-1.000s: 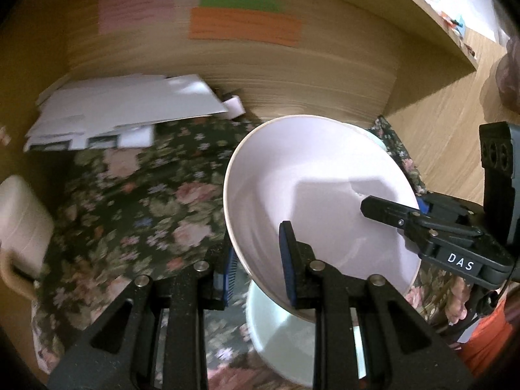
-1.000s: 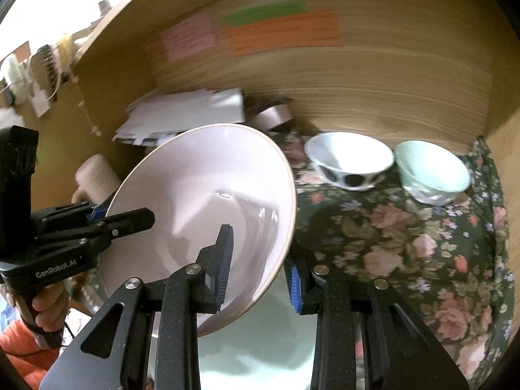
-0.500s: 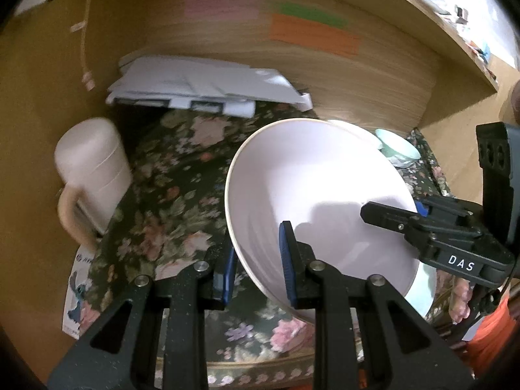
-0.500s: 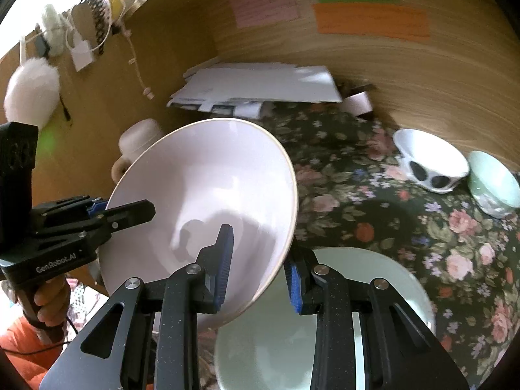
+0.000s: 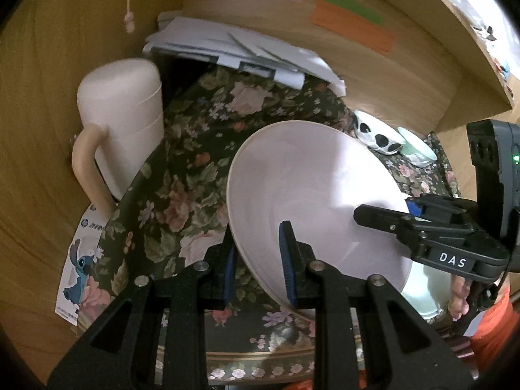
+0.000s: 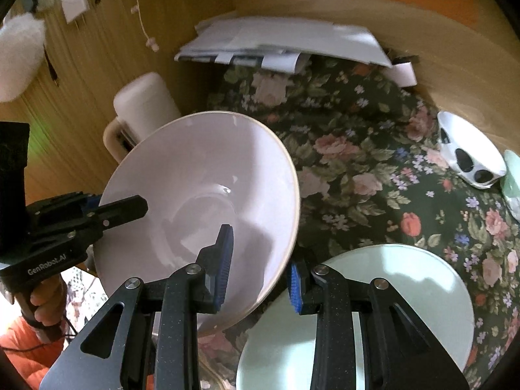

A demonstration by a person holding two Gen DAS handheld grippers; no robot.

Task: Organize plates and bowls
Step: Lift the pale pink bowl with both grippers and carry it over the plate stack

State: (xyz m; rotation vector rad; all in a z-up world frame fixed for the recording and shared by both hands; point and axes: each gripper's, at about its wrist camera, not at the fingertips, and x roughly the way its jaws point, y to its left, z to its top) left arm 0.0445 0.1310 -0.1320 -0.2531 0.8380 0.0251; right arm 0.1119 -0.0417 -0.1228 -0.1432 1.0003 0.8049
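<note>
Claws (image 5: pixel 256 260) clamped on pink bowl (image 5: pixel 312 191)

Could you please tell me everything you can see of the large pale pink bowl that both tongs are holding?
The pale pink bowl is wide and shallow, glossy like glazed ceramic, with a thin tan rim. It is empty and held tilted above the floral cloth. The left tongs clamp its rim on one side, the right tongs on the opposite side, one pad inside and one outside. Nothing else visibly touches it.

- Big white bowl (image 6: pixel 201 195): tilted, lifted off the cloth.
- Pale green plate (image 6: pixel 390 308): flat.
- Spotted bowl (image 6: pixel 468 152) touches mint bowl (image 5: pixel 417 151), at the back.
</note>
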